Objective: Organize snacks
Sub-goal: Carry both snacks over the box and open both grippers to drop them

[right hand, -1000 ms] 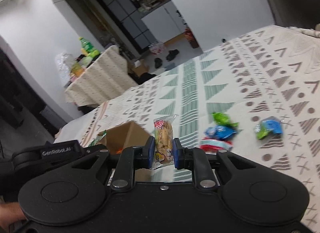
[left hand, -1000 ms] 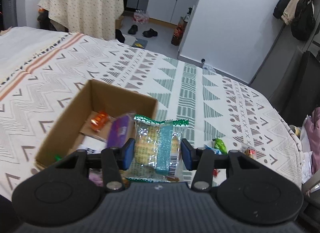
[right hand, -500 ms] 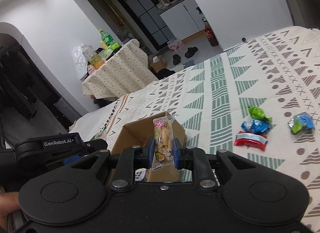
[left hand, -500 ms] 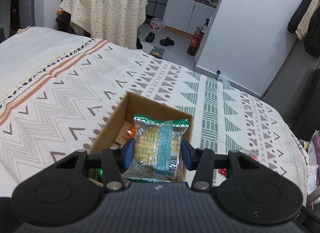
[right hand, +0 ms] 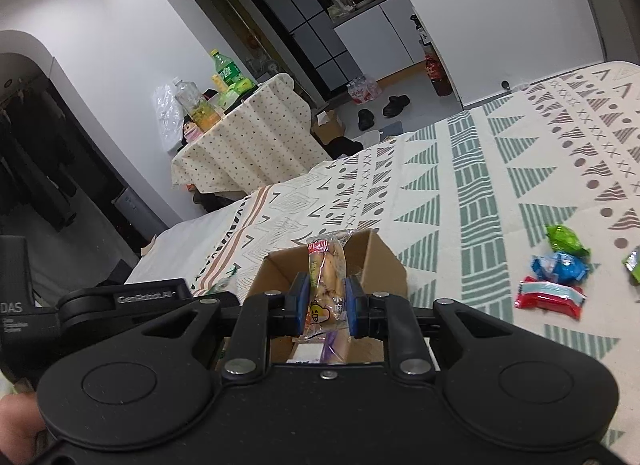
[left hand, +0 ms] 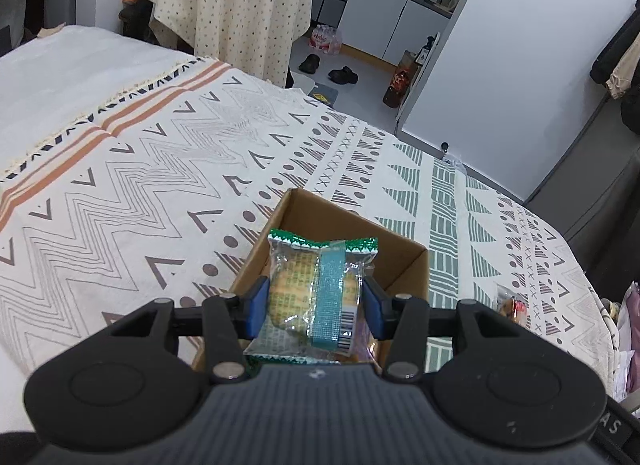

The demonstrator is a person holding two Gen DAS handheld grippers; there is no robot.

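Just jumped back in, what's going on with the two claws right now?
Both are loaded over the cardboard box on the bedspread. The left claw grips a green-edged biscuit pack; the right claw grips a clear-wrapped pastry. Neither is released. Loose snacks lie right of the box.

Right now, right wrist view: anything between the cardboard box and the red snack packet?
Nothing: between the cardboard box and the red snack packet the right wrist view shows only bare patterned bedspread.
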